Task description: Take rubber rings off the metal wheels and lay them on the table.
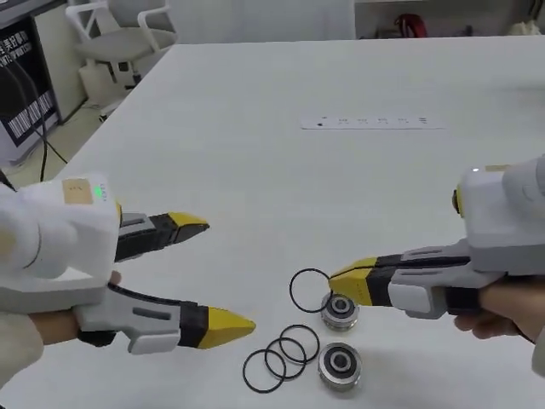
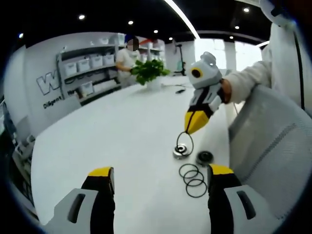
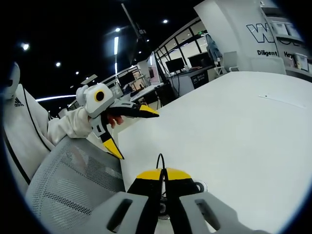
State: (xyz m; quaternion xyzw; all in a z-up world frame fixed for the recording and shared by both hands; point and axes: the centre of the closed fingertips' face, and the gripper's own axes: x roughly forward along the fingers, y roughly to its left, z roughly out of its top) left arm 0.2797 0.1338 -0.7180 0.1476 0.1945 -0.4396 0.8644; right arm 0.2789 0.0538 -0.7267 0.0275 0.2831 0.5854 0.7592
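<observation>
— State of the right tongs?
— Clenched. Yellow tips pressed together on one thin black rubber ring. In the right gripper view, visible as a black line rising from between the two closed tips.
— Position of that ring?
— Pinched at the very tips, with the loop standing out to the side of them, toward the left tongs. Lower edge down close to the first metal wheel. Touching the wheel or only just beside it: cannot tell.
— And this wheel, where exactly?
— Directly under the tips of the right tongs, lying flat on the white table.
— State of the left tongs?
— Released. Jaws spread wide, held above the table, well apart from the right tongs, tips pointing in their direction.
— Other wheel?
— Second metal wheel, also flat on the table, just beside the first one, a little off to the side of the right tongs' tips and apart from them.
— Rings lying on the table?
— Yes, three loose rings, flat, overlapping one another in a short row. Located between the lower jaw of the left tongs and the second metal wheel, near the wheel, touched by neither tongs.
— Anything beyond the tongs?
— Far ahead of both, a pale strip on the table. In the left gripper view, far behind the right tongs, a green plant at the end of the table, and a person standing by shelves.
</observation>
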